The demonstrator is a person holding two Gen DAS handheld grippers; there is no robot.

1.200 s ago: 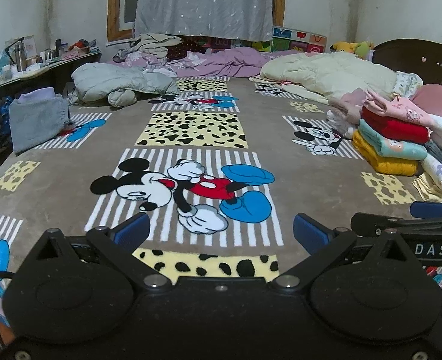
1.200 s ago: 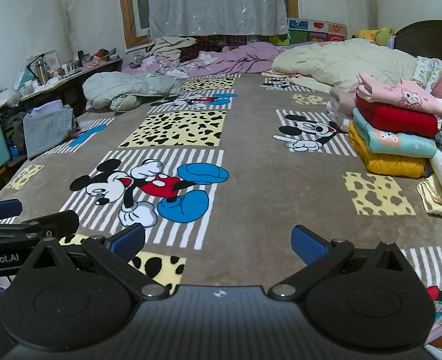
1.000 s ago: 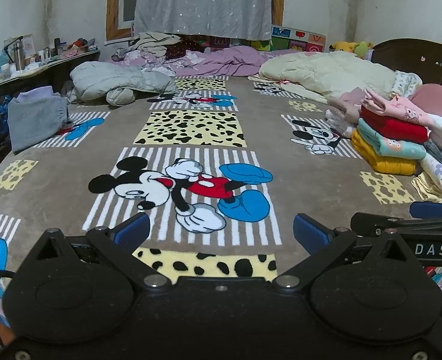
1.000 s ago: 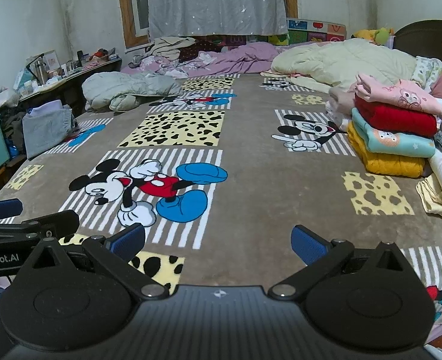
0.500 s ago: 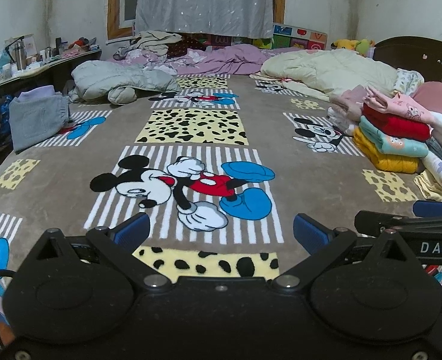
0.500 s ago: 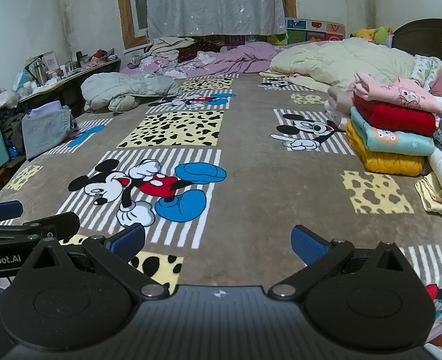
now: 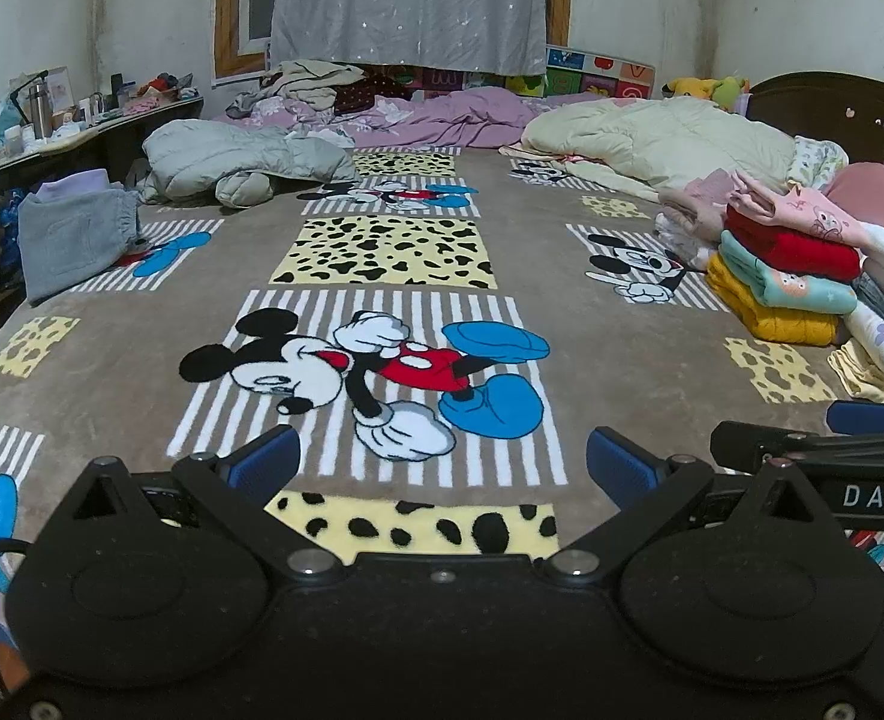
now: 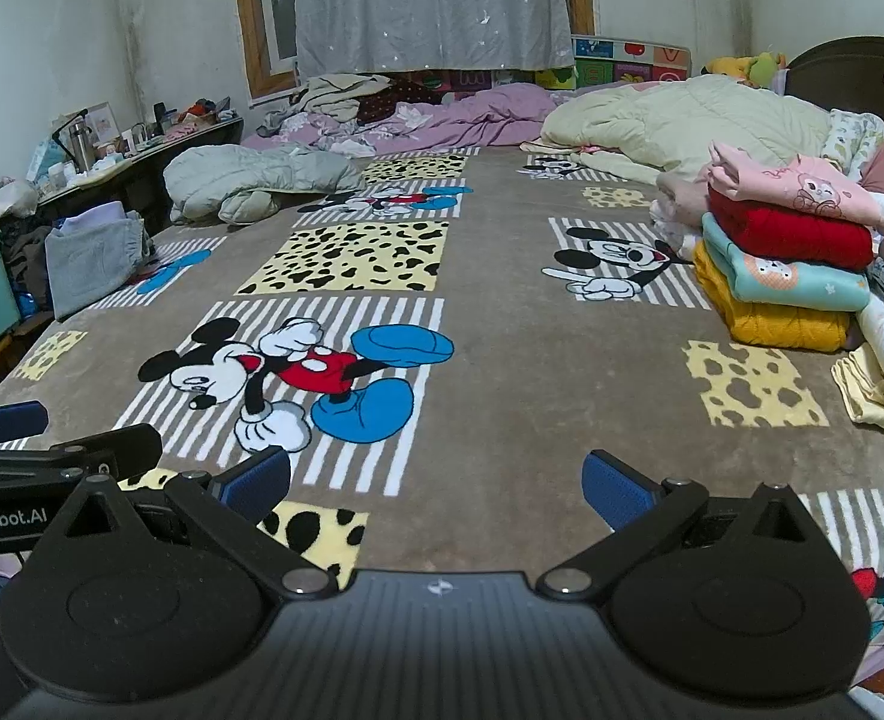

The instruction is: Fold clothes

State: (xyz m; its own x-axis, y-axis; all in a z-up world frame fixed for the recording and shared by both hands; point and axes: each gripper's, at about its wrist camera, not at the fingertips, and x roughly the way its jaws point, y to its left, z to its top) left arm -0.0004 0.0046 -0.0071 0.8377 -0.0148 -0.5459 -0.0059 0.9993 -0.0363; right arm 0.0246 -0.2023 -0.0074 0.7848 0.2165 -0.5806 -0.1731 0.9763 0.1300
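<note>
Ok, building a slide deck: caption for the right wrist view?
Right gripper open and empty above the cartoon blanket, folded clothes stack at right.

- Left gripper (image 7: pixel 442 462) is level and pointing forward, blue-padded fingers (image 7: pixel 265 461) spread wide with nothing between them.
- Right gripper (image 8: pixel 436 480) matches it, level, jaws wide apart and empty.
- The two sit side by side, each one's fingers showing at the edge of the other's view.

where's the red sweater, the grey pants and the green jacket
red sweater (image 8: pixel 790 234), right wrist view, its folded front edge
grey pants (image 7: pixel 73 240), left wrist view, mid front
green jacket (image 7: pixel 232 159), left wrist view, its quilted body
</note>
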